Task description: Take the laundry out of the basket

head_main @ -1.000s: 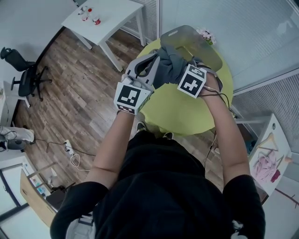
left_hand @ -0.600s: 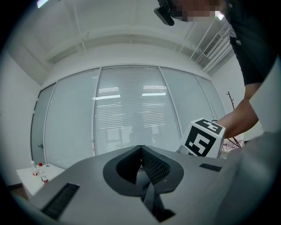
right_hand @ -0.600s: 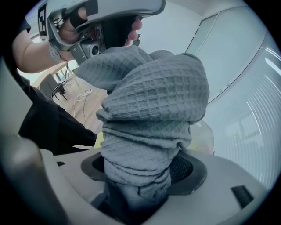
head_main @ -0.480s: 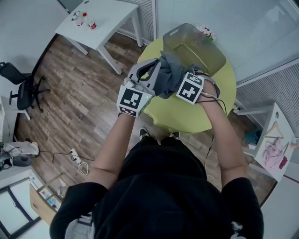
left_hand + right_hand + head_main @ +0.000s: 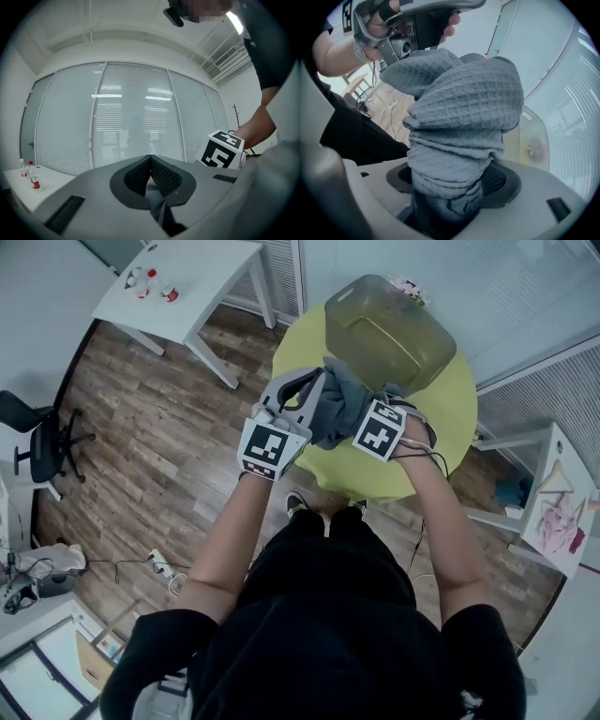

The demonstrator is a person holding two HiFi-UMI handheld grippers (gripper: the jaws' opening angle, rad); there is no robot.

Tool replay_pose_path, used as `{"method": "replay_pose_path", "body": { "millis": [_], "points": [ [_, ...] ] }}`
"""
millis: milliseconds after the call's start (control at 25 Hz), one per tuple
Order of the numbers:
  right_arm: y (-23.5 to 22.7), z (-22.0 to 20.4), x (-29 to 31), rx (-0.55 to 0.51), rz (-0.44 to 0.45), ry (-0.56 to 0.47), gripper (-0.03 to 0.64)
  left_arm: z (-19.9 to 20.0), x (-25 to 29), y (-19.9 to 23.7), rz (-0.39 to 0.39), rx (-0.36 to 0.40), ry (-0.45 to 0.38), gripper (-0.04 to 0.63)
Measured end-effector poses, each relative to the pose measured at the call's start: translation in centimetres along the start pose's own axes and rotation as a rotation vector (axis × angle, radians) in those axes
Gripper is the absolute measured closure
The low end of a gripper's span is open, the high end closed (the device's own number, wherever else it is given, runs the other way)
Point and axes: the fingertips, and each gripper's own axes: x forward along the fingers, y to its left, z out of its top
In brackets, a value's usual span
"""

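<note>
We are holding the left gripper level, its jaws pressing together on a thin fold of grey cloth that is showing just below where the pads meet. We are facing a wall of glass panels with blinds. At the lower left, a white table is carrying two small bottles. At the right, a marker cube is showing, with a bare forearm reaching in behind it.

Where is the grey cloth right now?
In the head view, the grey cloth is bunched mid-frame, gripped by the left gripper and right gripper, over the yellow-green table, nearer the person than the clear basket.
</note>
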Motion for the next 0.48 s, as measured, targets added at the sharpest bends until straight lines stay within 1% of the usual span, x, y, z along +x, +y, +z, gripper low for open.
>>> {"method": "replay_pose_path", "body": {
  "millis": [200,480],
  "points": [
    [0.9,-1.7,2.3,0.049,0.015,0.005,0.242,-2.2,0.5,-0.8,-0.031,-0.02,0.03,0.589],
    [1.3,-4.7,5.7,0.078,0.032,0.043,0.242,-5.1,1.3,-2.5,-0.069,-0.042,0.062,0.589]
  ]
}}
